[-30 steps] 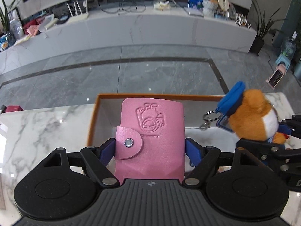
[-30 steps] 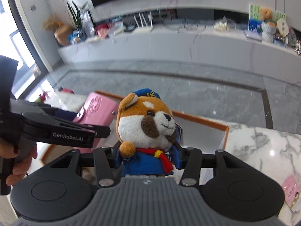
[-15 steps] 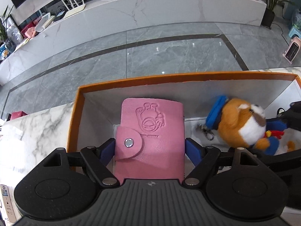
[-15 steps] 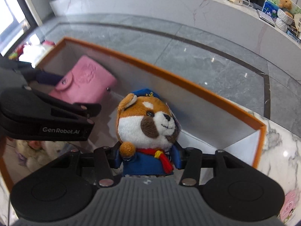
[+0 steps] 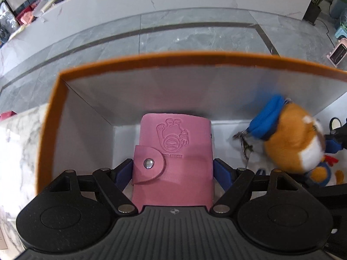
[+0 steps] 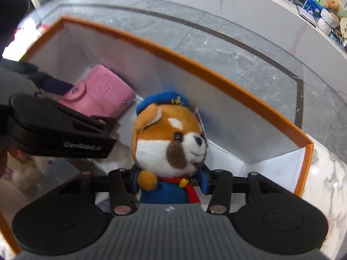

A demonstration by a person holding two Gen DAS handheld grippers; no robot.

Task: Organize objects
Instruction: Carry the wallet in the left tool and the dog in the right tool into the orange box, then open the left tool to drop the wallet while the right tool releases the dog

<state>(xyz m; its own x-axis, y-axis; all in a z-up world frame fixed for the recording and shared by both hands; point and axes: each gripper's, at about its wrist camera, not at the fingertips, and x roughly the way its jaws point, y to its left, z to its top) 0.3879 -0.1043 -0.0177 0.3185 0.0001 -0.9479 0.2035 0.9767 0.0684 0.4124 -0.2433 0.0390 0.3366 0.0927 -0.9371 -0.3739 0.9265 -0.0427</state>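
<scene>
Both grippers have come down since the earlier frames, from above the box's rim to inside its walls, and each carries its object with it.

Left wrist view: the left gripper [image 5: 172,169] is clamped on a pink snap-flap card holder [image 5: 174,158], its blue pads pressing the holder's two side edges. The holder stands upright between them, embossed cartoon figure facing the camera, low inside the orange-rimmed box [image 5: 49,117] near its left corner. Whether its bottom edge touches the box floor cannot be told. To the right, blurred, lies the plush dog keychain [image 5: 292,143], with its blue cap and metal clasp toward the holder but apart from it.

Right wrist view: the right gripper [image 6: 169,183] is clamped on the plush dog keychain [image 6: 169,143] at its blue-jacketed body, the head and blue cap rising above the pads. Its jaws have just been closing a little further on the toy. The plush sits inside the box, in front of the far wall. At left the pink card holder [image 6: 102,95] rests deeper in the corner, held by the other gripper's black body. A pale fluffy thing [image 6: 28,169] shows in the box's lower left, too blurred to name.

Judged from this, both items are delivered into the box; what remains is opening both grips and lifting clear.
</scene>
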